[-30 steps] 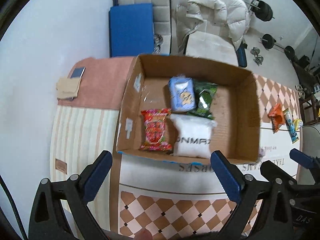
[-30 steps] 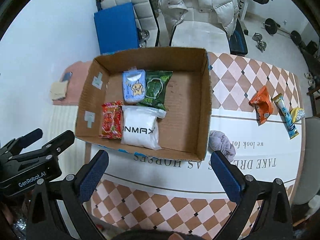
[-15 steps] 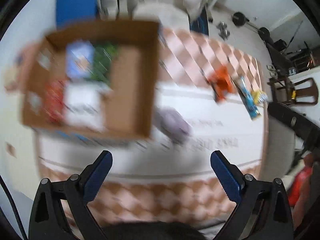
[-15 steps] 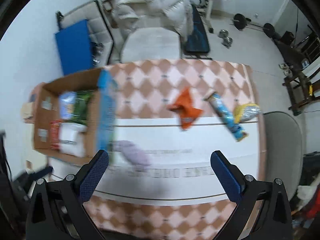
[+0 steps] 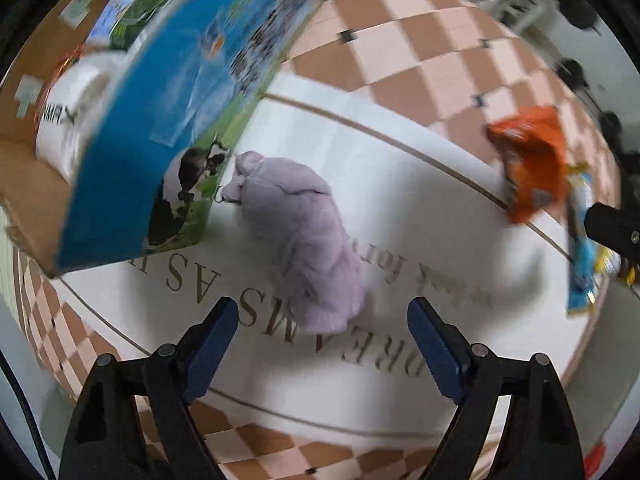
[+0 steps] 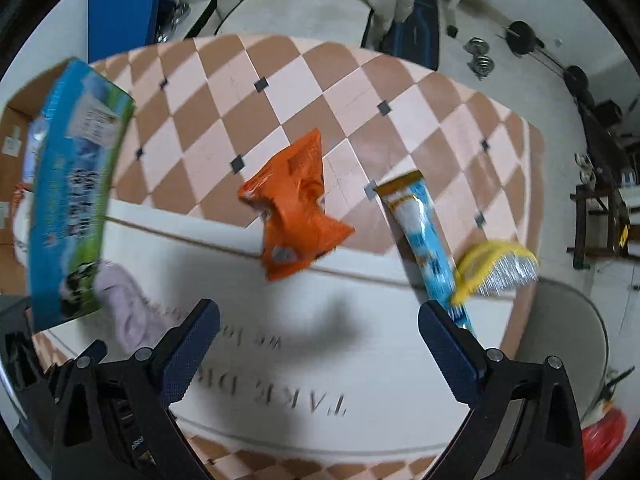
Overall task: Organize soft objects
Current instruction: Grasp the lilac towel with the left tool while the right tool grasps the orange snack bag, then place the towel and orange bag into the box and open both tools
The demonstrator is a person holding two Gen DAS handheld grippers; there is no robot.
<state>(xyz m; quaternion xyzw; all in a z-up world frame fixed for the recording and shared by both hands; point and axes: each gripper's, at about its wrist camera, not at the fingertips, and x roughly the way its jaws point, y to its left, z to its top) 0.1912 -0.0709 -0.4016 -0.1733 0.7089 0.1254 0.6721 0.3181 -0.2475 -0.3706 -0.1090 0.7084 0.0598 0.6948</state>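
Note:
A lilac soft cloth bundle (image 5: 304, 236) lies on the table beside the cardboard box (image 5: 160, 128). My left gripper (image 5: 318, 344) is open and empty, just short of the bundle's near end. The bundle also shows in the right wrist view (image 6: 128, 312). My right gripper (image 6: 318, 344) is open and empty above the white cloth, short of an orange snack bag (image 6: 296, 216). A blue stick pack (image 6: 428, 248) and a yellow packet (image 6: 492, 268) lie to its right. The box holds a white packet (image 5: 76, 108) and other packs.
The table (image 6: 360, 360) has a checkered and white lettered cloth; its right edge is close to the yellow packet. A white chair (image 6: 296, 12), a blue board (image 6: 120, 12) and weights (image 6: 524, 36) stand on the floor beyond.
Both grippers have swung right and dropped closer to the table. The left now faces the lilac bundle, the right faces the orange bag. The box has slid to the left of both views.

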